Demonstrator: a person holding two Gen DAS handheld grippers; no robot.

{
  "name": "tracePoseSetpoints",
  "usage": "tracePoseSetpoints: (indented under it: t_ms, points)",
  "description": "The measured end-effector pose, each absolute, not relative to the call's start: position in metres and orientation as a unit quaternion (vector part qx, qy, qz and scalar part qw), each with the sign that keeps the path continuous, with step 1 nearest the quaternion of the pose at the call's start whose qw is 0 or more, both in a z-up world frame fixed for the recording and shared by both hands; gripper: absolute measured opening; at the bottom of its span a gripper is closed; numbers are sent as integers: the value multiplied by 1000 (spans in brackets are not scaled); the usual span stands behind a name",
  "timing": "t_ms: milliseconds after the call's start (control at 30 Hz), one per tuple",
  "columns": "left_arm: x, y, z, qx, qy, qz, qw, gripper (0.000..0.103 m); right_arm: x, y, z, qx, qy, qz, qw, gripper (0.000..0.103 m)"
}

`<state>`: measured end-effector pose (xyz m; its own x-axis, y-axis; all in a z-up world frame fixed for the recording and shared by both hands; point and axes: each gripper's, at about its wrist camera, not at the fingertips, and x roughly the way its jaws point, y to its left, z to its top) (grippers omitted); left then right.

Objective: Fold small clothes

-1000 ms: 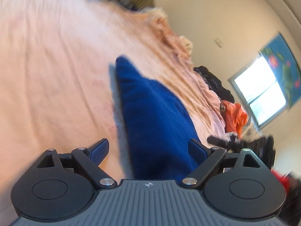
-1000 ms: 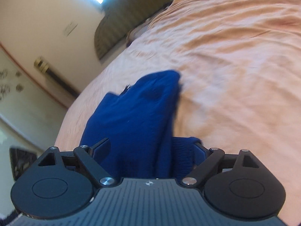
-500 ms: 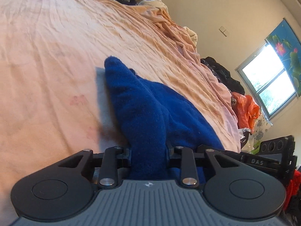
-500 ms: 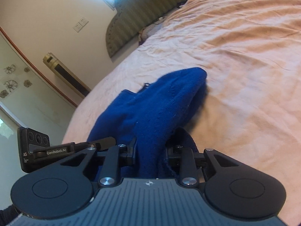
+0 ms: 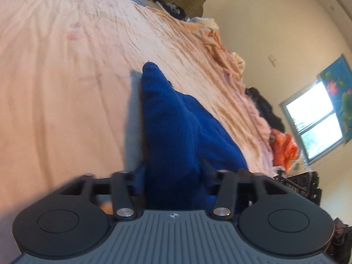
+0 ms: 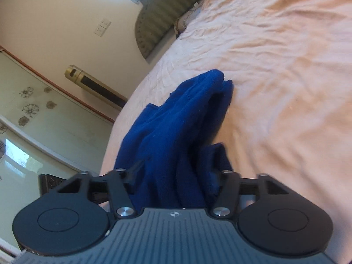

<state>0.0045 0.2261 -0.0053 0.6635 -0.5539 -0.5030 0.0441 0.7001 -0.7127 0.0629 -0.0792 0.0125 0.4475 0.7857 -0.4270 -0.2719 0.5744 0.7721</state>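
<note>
Both our grippers pinched the blue knit garment (image 5: 180,132) over the bed.

Our left gripper (image 5: 172,176) and right gripper (image 6: 173,176) each clamped the soft, fuzzy cloth, bunched into a tapering ridge whose tip reached the wrinkled peach bedsheet (image 5: 55,77). Only the left view showed a crumpled orange cloth (image 5: 283,149) and window (image 5: 314,123); only the right, a ribbed headboard (image 6: 162,11).

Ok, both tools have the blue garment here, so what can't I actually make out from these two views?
- Left wrist view: left tool fingertips, buried in the blue garment.
- Right wrist view: right tool pads, covered by the same cloth.
- Either view: what kind of garment it is; it is bunched.
- Left wrist view: orange item by the window, blurred.
- The person: out of frame.
</note>
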Motion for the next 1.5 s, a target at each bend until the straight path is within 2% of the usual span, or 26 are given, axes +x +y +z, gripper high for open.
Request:
tracePoseSetpoints:
  t_ms: [33,133,200,233,267,300,333,400,533,600,667,700,733,767,800,867,900,1100,1133,1167,1200,1233,1333,1400,1433,1500]
  points:
    - [-8,230,-6,-354,359,-181,844,79,51,-85,15,306,397,337,797,78]
    - [-34,228,-9,-367,354,-207,835,79,29,-85,18,266,410,348,800,76]
    - [-44,218,-9,-353,352,-218,839,78,24,-75,12,249,429,350,795,58]
    - [-45,212,-7,-339,355,-218,844,77,20,-70,14,229,425,341,807,44]
    - [-44,204,-7,-328,363,-217,844,64,19,-67,14,225,431,337,806,25]
    - [-42,198,-7,-327,376,-223,838,32,21,-69,14,246,442,341,793,25]
    - [-39,192,-7,-326,394,-230,828,21,20,-71,16,262,443,342,787,24]
    - [-40,187,0,-307,409,-213,832,16,10,-70,26,265,435,357,783,23]
    - [-50,196,11,-308,427,-212,823,16,-5,-74,28,240,447,348,788,24]
    - [-53,194,3,-274,452,-199,826,18,-4,-75,19,230,458,332,792,42]
    - [-59,198,1,-269,448,-196,829,21,-2,-85,20,260,455,334,783,50]
    - [-64,200,8,-257,442,-190,838,27,-2,-91,28,268,443,333,788,53]
    - [-68,200,19,-234,431,-177,853,31,-2,-97,37,271,420,336,798,63]
    - [-71,200,31,-208,414,-164,871,42,1,-102,48,270,398,338,809,70]
    - [-73,201,44,-185,390,-157,888,61,8,-105,57,266,380,336,819,71]
    - [-69,203,68,-162,339,-159,913,88,33,-103,69,263,366,327,830,71]
    - [-61,202,74,-157,319,-156,922,89,49,-99,72,261,366,323,832,71]
    - [44,170,58,-108,336,-120,928,88,151,-53,37,230,424,249,840,72]
    - [61,165,51,-101,349,-112,925,88,161,-46,27,233,443,244,830,64]
    - [75,161,40,-92,362,-106,922,74,165,-41,20,238,448,250,825,38]
    - [87,158,31,-81,370,-99,920,34,168,-36,20,232,440,261,828,21]
    - [95,157,23,-81,381,-94,916,28,166,-31,24,215,424,270,837,21]
    - [87,157,15,-72,346,-81,932,26,154,-16,38,131,350,276,885,18]
    - [79,149,5,-36,315,-62,946,26,159,-5,23,68,357,255,896,19]
    - [72,144,3,-25,296,-56,953,27,160,-5,19,70,347,253,900,32]
    - [64,138,8,-7,283,-50,958,29,158,-15,22,97,357,239,898,43]
